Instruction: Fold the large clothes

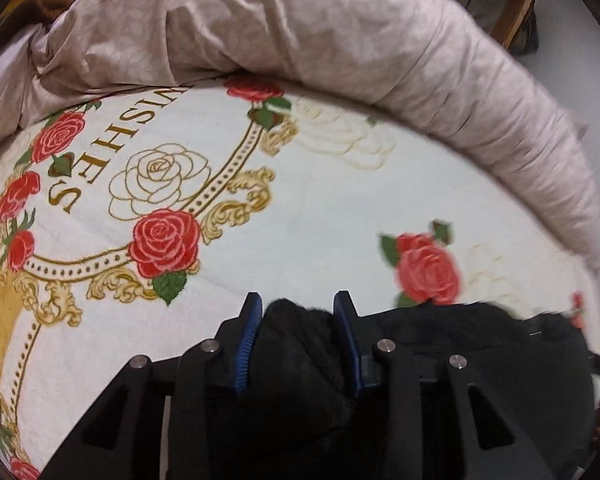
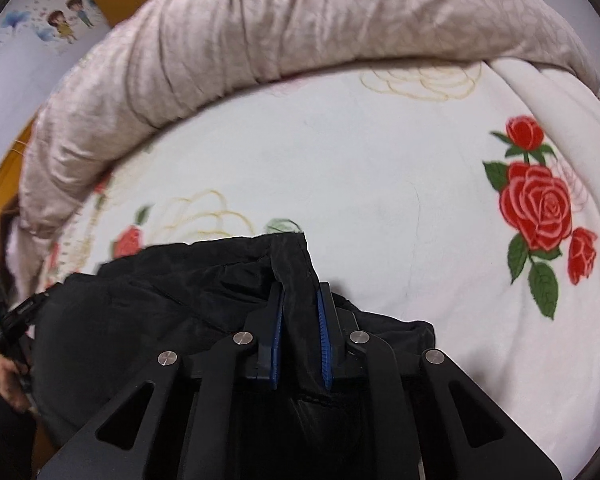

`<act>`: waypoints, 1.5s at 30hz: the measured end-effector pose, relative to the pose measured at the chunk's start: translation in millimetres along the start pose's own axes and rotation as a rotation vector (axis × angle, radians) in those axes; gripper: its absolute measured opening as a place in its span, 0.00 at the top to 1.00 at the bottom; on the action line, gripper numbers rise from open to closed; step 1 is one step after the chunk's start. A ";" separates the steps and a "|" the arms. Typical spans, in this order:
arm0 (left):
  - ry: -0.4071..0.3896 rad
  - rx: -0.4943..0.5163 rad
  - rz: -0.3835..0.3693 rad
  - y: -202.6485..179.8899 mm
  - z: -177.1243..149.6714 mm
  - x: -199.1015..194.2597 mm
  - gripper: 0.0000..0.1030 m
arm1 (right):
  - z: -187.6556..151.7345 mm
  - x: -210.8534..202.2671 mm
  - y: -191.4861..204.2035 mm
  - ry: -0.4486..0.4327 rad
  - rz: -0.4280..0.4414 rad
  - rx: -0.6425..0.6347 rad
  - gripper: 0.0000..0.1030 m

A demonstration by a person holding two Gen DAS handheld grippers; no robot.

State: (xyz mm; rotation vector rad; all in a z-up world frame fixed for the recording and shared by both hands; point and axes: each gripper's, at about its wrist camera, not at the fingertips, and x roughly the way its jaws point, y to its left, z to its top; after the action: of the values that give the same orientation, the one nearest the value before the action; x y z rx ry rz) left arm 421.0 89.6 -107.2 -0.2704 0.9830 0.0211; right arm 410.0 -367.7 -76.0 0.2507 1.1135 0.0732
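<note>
Both tongs grip one black garment [image 2: 172, 292]: left tongs [image 1: 296, 308] pinch a thick fleecy bunch, right tongs [image 2: 300, 292] clamp a thin folded edge. It spreads between them over the rose-printed blanket [image 2: 380, 184], below the rolled beige quilt [image 1: 300, 32].

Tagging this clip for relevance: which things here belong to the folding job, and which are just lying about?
Part of the job:
black garment
left gripper
right gripper
rose blanket

Just lying about:
beige quilt
wooden chair
wall stickers

Black fingers [image 1: 256, 336] — blue ribbed pads [image 2: 324, 340], silver screws
</note>
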 end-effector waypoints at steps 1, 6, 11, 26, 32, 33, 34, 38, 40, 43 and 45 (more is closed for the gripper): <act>0.011 0.004 0.014 -1.5 -1.5 8.1 0.62 | -3.4 8.3 1.8 0.005 -0.024 -0.017 0.85; 0.029 0.012 0.059 -4.3 0.3 24.9 0.59 | -6.3 19.9 5.3 0.001 -0.078 -0.043 0.81; -0.027 0.002 0.035 0.4 8.2 -7.8 0.52 | -2.0 -16.8 8.3 -0.066 -0.084 -0.029 0.73; -0.079 0.240 -0.155 -78.0 -30.6 -68.6 0.29 | -21.9 -33.8 100.9 -0.064 -0.061 -0.222 0.53; -0.039 0.251 -0.084 -90.2 -35.5 -8.1 0.27 | -22.2 13.1 95.4 -0.051 -0.125 -0.236 0.53; -0.040 0.259 -0.076 -92.3 -34.8 -3.1 0.27 | -23.2 18.9 93.8 -0.056 -0.127 -0.232 0.53; -0.041 0.263 -0.069 -93.5 -34.2 1.3 0.27 | -24.2 23.4 92.4 -0.063 -0.131 -0.229 0.53; -0.069 0.270 -0.042 -98.6 -40.0 12.9 0.27 | -25.7 33.6 88.5 -0.095 -0.133 -0.224 0.53; -0.085 0.278 -0.028 -101.2 -43.2 15.5 0.27 | -26.9 36.3 87.6 -0.110 -0.131 -0.223 0.53; -0.098 0.278 -0.022 -101.7 -44.9 18.7 0.27 | -28.3 40.1 87.1 -0.130 -0.127 -0.221 0.53; -0.099 0.280 -0.023 -101.3 -45.2 19.1 0.27 | -28.6 41.8 87.0 -0.140 -0.128 -0.221 0.53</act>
State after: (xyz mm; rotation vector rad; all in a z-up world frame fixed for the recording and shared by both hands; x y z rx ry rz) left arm 408.7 -21.0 -124.6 -0.0228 0.8724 -0.1220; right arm 408.8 -271.1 -104.0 -0.0137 0.9709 0.0630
